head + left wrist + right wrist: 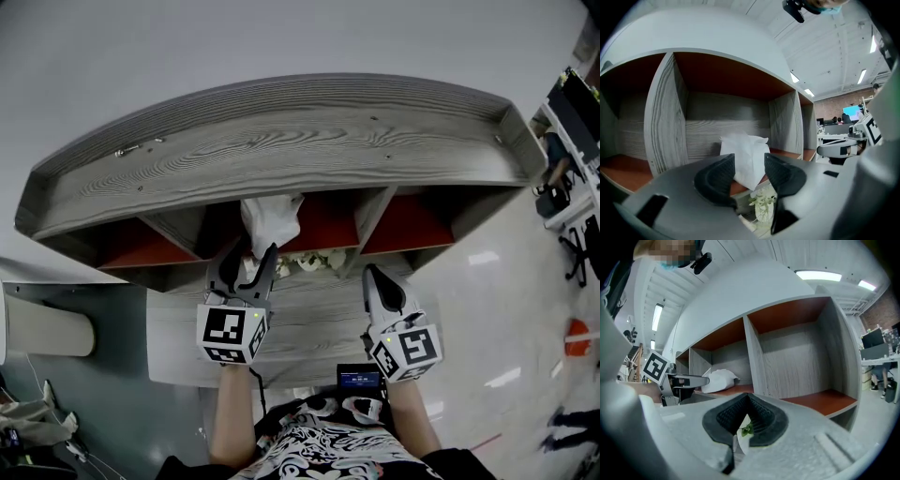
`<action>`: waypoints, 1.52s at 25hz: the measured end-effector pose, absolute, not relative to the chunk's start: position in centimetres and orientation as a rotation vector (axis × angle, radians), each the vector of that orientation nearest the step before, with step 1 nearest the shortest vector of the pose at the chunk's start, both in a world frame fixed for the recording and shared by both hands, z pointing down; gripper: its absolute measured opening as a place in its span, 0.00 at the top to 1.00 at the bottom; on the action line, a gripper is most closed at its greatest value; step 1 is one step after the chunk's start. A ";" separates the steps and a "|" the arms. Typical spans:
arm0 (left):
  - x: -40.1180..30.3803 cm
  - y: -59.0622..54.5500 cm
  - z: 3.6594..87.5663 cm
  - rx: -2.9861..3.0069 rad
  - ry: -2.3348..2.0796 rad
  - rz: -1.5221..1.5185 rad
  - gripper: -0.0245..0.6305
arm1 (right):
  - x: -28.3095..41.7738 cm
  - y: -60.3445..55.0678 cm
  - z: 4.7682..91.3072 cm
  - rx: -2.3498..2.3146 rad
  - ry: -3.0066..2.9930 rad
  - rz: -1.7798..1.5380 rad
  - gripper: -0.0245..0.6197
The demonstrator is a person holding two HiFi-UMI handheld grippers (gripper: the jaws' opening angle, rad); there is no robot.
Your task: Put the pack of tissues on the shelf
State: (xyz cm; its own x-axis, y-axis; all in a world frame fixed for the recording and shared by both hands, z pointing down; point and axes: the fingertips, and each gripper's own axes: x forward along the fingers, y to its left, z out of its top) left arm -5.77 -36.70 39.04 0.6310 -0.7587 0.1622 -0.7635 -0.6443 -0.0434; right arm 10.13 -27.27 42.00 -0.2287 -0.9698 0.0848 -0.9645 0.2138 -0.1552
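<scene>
Left gripper: released, jaws apart | pack of tissues: on shelf, compartment's front edge | right gripper: clenched.

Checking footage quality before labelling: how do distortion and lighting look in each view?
Head view: shelf bows into an arc, compartments beneath in shadow. Left gripper view: strong fisheye bend; pack of tissues bright, slightly soft. Right gripper view: ceiling lights glare, corners vignette black.

Left gripper jaws stand apart; right gripper jaws together, both pointing forward.
</scene>
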 end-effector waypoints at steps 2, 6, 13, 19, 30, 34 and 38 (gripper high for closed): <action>-6.1 -36.1 38.9 2.809 -1.299 0.228 0.68 | 9.9 -26.8 41.8 -1.932 2.422 -0.269 0.96; -7.0 -34.6 38.5 2.799 -1.289 0.171 0.69 | 9.0 -25.8 41.4 -1.919 2.440 -0.245 0.96; -8.3 -31.1 38.8 2.795 -1.260 0.141 0.72 | 7.5 -23.3 41.1 -1.919 2.442 -0.241 0.96; -9.7 -27.7 38.5 2.802 -1.276 0.100 0.88 | 5.6 -21.1 40.6 -1.883 2.483 -0.198 0.96; -12.3 -23.5 38.7 2.778 -1.237 0.081 0.93 | 2.3 -18.0 40.3 -1.831 2.527 -0.174 0.96; -12.9 -22.7 38.6 2.775 -1.245 0.082 0.93 | 1.7 -17.3 40.4 -1.828 2.529 -0.181 0.96; -13.2 -22.3 38.5 2.780 -1.251 0.090 0.94 | 1.4 -16.9 40.4 -1.834 2.518 -0.191 0.96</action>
